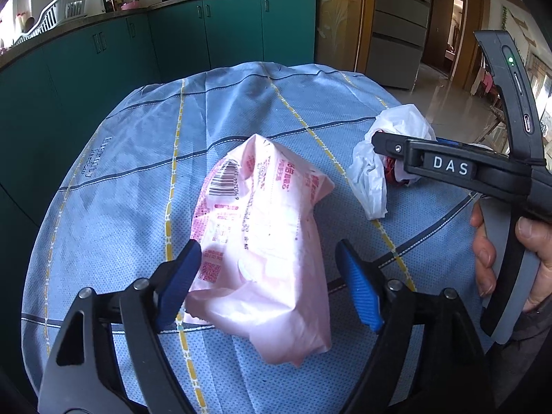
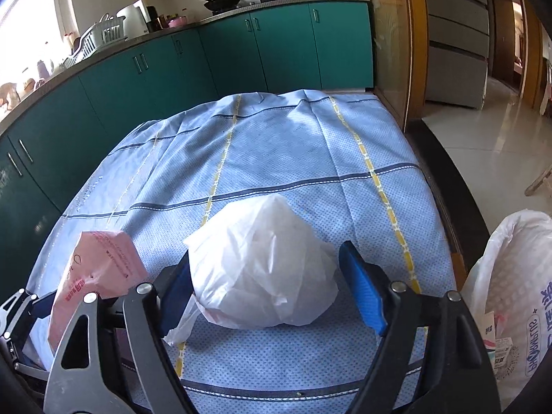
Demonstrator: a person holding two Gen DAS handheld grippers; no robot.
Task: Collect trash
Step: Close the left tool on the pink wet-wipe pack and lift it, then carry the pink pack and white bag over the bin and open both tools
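A crumpled pink printed wrapper (image 1: 262, 241) lies on the blue checked tablecloth (image 1: 131, 179). My left gripper (image 1: 269, 283) stands open around the wrapper's near end, with its right pad clear of it. To the right lies a crumpled white plastic bag (image 1: 396, 124) with something red under it, and my right gripper (image 1: 386, 158) reaches over it. In the right wrist view the white plastic bag (image 2: 265, 265) sits between the blue pads of my right gripper (image 2: 269, 293), which is open, with a gap at the right pad. The pink wrapper (image 2: 96, 265) shows at the left.
A white printed bin bag (image 2: 517, 283), open at the top, stands past the table's right edge. A person's hand (image 1: 531, 258) grips the right tool's handle. Green kitchen cabinets (image 1: 224, 41) run behind the table. Tiled floor (image 2: 483, 158) lies to the right.
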